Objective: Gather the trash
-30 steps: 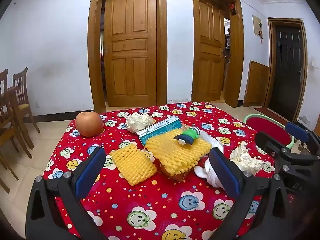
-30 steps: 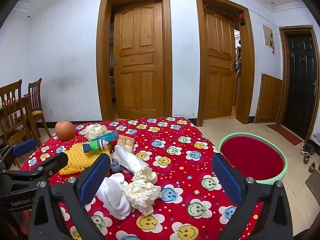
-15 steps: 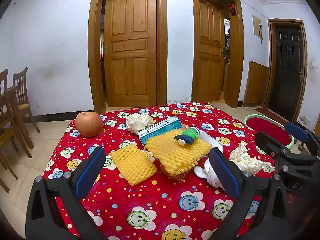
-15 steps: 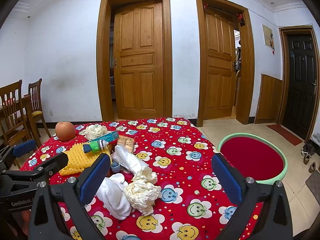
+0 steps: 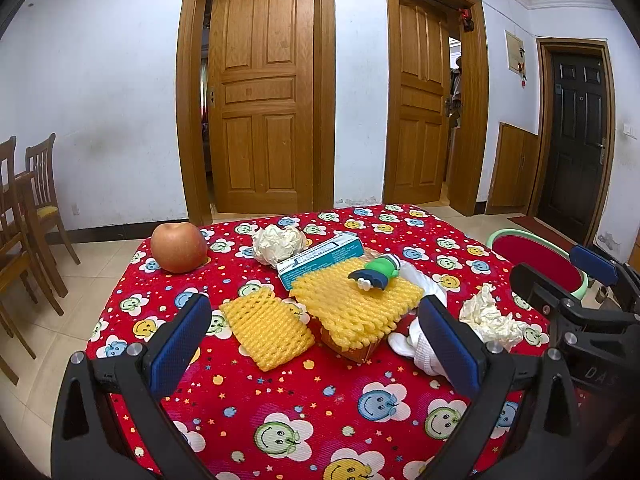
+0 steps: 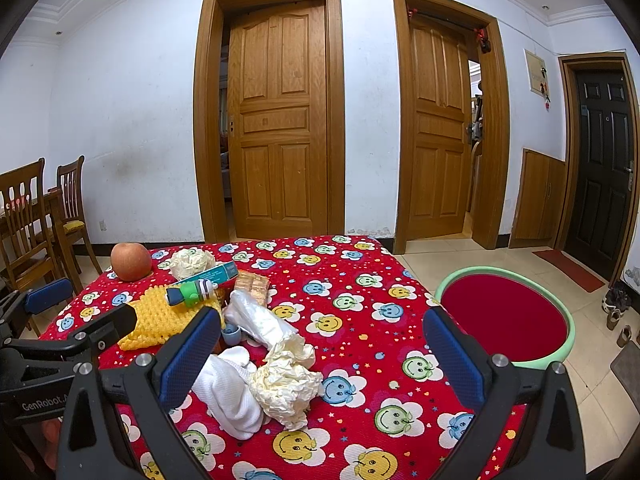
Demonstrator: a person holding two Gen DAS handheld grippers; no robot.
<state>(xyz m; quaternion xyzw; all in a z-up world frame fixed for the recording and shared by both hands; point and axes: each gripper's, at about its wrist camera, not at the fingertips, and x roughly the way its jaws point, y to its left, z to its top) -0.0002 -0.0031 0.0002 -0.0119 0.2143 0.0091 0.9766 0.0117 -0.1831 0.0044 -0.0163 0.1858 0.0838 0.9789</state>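
Tabletop: the tabletop wears a coarse-woven red cloth printed with smiley-face flowers and small stars.
Left tool: the left tool hangs released, its blue-padded black fingers spread wide over the near edge with nothing between them.
Right tool: the right tool is likewise released and empty; in the left view it shows at 3 o'clock.
Foam nets: a small yellow foam net, ribbed and rectangular, lies flat at centre; a larger foam net sits just at its 2 o'clock, draped over a brownish thing I cannot identify.
Toy: a green and dark-blue plastic toy rests on the larger net.
Box: a teal carton lies touching that net's far edge.
Paper: one crumpled paper ball sits at 12 o'clock beyond the carton; a second crumpled paper wad lies between the right tool's fingers, beside a white ribbed cloth and a clear plastic bag.
Apple: a smooth round apple stands at 10 o'clock, well apart from the trash.
Basin: a round basin, green-rimmed with a red inside, stands on the tiled floor at 3 o'clock off the tabletop.
Change: nothing has shifted since a second ago; both tools stay where they were.
Surroundings: wooden doors, white walls, wooden chairs at 9 o'clock.
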